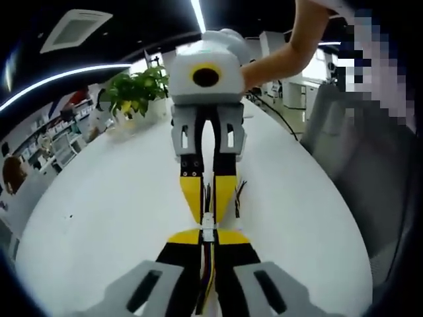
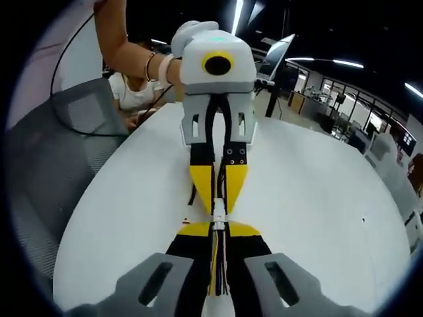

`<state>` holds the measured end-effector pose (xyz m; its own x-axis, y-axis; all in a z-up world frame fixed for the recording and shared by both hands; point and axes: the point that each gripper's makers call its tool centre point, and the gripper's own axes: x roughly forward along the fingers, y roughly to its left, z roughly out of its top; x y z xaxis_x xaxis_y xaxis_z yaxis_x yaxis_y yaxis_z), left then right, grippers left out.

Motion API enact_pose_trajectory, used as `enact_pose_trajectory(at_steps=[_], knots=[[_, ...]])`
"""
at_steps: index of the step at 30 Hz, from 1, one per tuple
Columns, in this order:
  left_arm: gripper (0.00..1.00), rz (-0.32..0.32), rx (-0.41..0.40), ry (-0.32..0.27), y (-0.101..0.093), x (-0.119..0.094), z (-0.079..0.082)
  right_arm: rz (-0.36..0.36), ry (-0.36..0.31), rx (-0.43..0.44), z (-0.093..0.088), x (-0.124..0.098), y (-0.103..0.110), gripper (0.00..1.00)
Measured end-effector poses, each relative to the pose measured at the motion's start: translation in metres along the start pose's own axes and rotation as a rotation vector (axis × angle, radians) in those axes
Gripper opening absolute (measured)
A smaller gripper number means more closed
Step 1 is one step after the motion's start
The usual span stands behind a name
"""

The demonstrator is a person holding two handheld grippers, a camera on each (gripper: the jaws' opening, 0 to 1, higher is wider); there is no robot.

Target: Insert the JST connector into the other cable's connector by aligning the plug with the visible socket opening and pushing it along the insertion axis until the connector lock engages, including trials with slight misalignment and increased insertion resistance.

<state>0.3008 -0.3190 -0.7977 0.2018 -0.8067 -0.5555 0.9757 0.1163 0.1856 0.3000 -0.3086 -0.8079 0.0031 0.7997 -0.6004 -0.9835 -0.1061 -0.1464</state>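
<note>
- Left gripper (image 1: 208,239): jaws clamped on its cable (image 1: 209,274), so the plug stays steady.
- Right gripper (image 2: 219,232): jaws clamped on the other cable (image 2: 219,264).
- The white connectors (image 1: 208,228) meet tip to tip between them, above the white table (image 1: 119,211), apparently lined up for pushing.

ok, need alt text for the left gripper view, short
Two grippers meet tip to tip over a white table, each shut on a cable end, with a small white connector joined between them. The left gripper rises from the bottom; the right gripper faces it, held by a hand. A potted plant stands behind.
</note>
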Motion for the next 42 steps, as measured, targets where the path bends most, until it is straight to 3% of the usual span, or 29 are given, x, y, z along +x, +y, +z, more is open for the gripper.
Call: enact_pose_trajectory(at_steps=[21, 42], knots=[[0.0, 0.0, -0.046, 0.013, 0.005, 0.024, -0.031, 0.039, 0.048, 0.015, -0.034, 0.017, -0.005, 0.03], [0.01, 0.029, -0.118, -0.023, 0.014, 0.03, -0.039, 0.006, -0.004, 0.127, -0.038, 0.022, -0.009, 0.04]])
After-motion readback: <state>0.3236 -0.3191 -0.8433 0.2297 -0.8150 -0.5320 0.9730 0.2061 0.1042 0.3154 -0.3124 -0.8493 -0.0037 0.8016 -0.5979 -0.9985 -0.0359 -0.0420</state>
